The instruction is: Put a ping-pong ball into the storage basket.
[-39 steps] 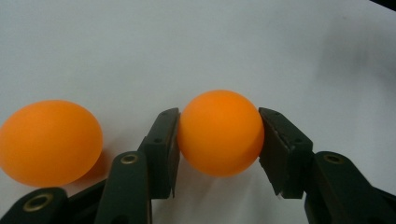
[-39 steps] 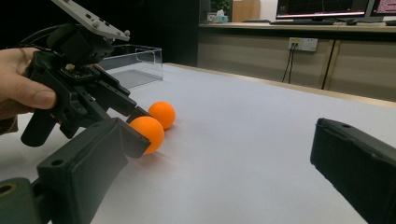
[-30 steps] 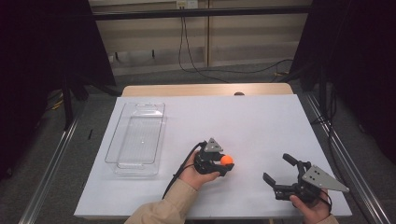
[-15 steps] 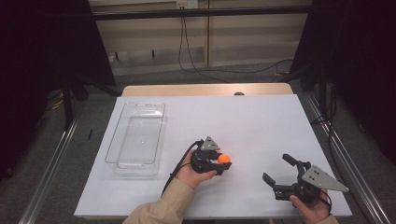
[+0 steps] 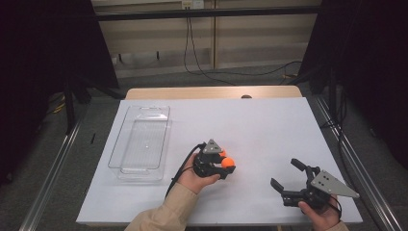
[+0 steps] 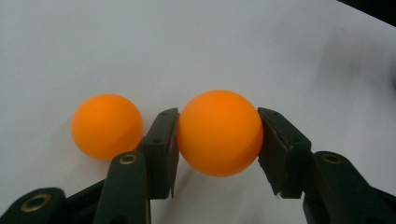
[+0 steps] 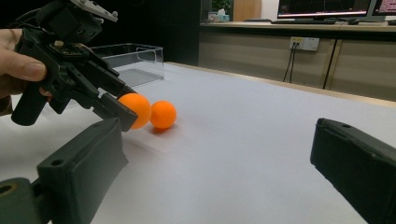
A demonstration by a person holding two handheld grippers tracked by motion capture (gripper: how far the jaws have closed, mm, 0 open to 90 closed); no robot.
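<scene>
While the left gripper [image 6: 217, 135] clamps one orange ping-pong ball [image 6: 218, 132], a second ball [image 6: 106, 126] sits just beside it and the right gripper [image 5: 290, 174] rests wide open.

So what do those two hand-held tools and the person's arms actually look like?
Both are black, pistol-like tools. The left gripper and right gripper each end in two flat black jaws with small brass-ringed screw holes, and each carries a grey three-cornered plate dotted with screws on top. A black cable trails from the left one. The left arm wears a tan sleeve.
</scene>
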